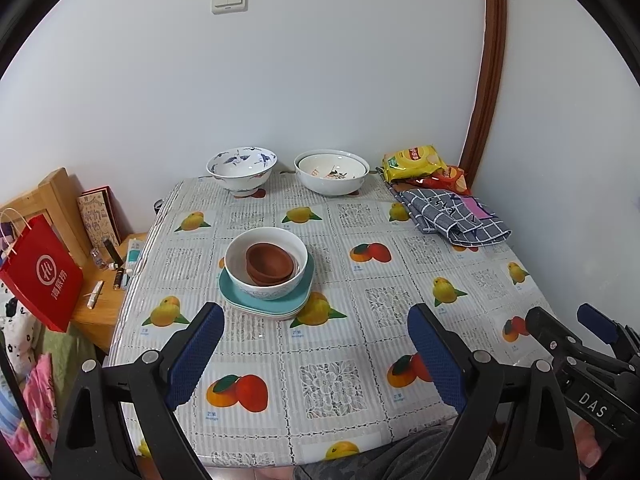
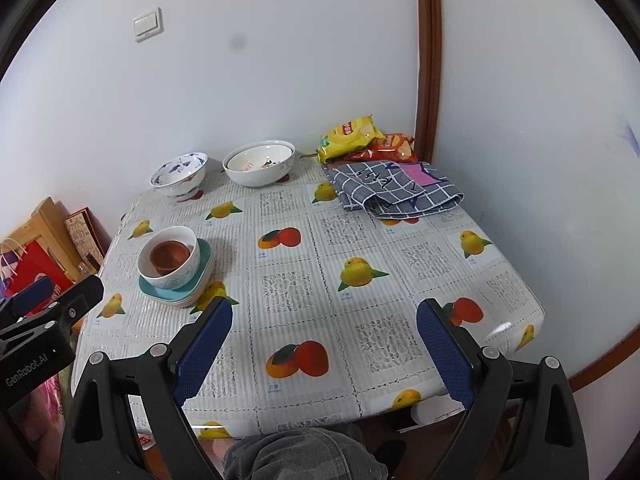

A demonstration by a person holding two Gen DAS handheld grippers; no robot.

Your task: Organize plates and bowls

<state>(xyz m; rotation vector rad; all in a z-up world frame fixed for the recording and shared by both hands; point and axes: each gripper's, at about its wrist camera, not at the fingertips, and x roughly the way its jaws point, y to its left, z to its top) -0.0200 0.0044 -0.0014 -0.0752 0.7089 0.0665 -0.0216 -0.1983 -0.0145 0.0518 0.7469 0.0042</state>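
A white bowl (image 1: pixel 280 282) holding nested brown bowls (image 1: pixel 270 266) stands on stacked teal and pale plates (image 1: pixel 272 304) at the table's middle left; the stack also shows in the right wrist view (image 2: pixel 176 268). A blue-patterned bowl (image 1: pixel 241 168) (image 2: pixel 179 172) and two nested white bowls (image 1: pixel 332 176) (image 2: pixel 259 164) stand at the far edge by the wall. My left gripper (image 1: pixel 316 320) is open and empty, above the near table just short of the plate stack. My right gripper (image 2: pixel 325 316) is open and empty, over the near table to the right of the stack.
A fruit-print cloth covers the table (image 1: pixel 360 340). A folded grey checked cloth (image 1: pixel 456 216) (image 2: pixel 396 188) and snack bags (image 1: pixel 420 164) (image 2: pixel 360 140) lie at the far right corner. A red paper bag (image 1: pixel 40 276) and a wooden side table (image 1: pixel 100 304) stand left.
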